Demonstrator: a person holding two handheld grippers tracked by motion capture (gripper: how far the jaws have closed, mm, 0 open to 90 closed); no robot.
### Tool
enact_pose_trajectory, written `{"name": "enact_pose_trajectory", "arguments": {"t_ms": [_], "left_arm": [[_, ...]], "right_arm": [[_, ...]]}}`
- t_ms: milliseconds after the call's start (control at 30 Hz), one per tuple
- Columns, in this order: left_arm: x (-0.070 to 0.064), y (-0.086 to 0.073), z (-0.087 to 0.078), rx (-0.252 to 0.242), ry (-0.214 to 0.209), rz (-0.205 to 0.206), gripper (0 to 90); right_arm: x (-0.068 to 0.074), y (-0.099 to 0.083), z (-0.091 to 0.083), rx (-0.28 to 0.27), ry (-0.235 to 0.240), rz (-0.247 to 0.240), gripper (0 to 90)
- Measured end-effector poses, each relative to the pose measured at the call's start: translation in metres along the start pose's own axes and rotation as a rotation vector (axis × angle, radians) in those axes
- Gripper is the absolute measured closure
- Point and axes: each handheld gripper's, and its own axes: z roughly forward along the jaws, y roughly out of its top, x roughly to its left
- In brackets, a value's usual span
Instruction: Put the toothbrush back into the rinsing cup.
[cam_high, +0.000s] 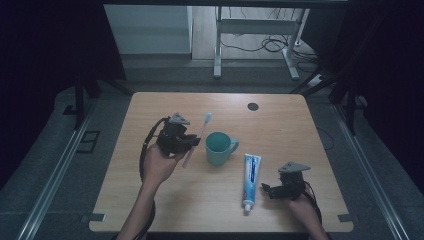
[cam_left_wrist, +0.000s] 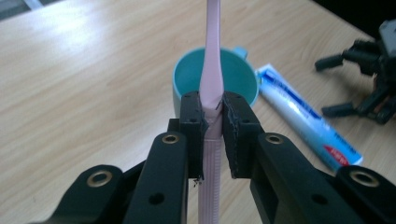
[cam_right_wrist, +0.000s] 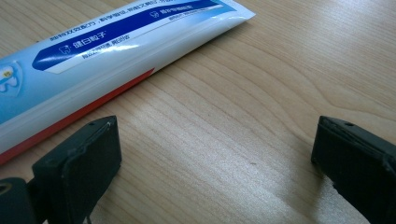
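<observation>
**Toothbrush gripped, cup not yet reached**

The left gripper (cam_left_wrist: 212, 126) is clamped on the pink toothbrush (cam_left_wrist: 211, 70), with the teal cup (cam_left_wrist: 187, 81) just ahead of its jaws. The pickup looks done; setting the brush into the cup remains. The right gripper (cam_right_wrist: 212, 154) hovers wide open and empty over the bench (cam_right_wrist: 261, 84), the toothpaste tube (cam_right_wrist: 93, 51) just beyond its jaws, untouched.

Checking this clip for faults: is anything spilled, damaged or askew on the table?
Nothing stands out. The left gripper holds the pink toothbrush cleanly, the teal cup stands upright, and the toothpaste tube lies flat and capped.
</observation>
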Motion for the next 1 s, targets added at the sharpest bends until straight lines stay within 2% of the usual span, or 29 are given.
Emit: {"name": "enact_pose_trajectory", "arguments": {"t_ms": [500, 600, 1000], "left_arm": [[-0.005, 0.02, 0.013, -0.122, -0.009, -0.009, 79.2], [-0.006, 0.025, 0.018, -0.161, -0.02, -0.017, 79.2], [-0.014, 0.041, 0.039, -0.215, -0.036, 0.007, 79.1]], "right_arm": [[0.0, 0.0, 0.0, 0.001, 0.0, -0.003, 1.2], [0.0, 0.0, 0.0, 0.001, 0.0, -0.002, 1.2], [0.0, 0.0, 0.0, 0.0, 0.0, -0.004, 1.2]]}}
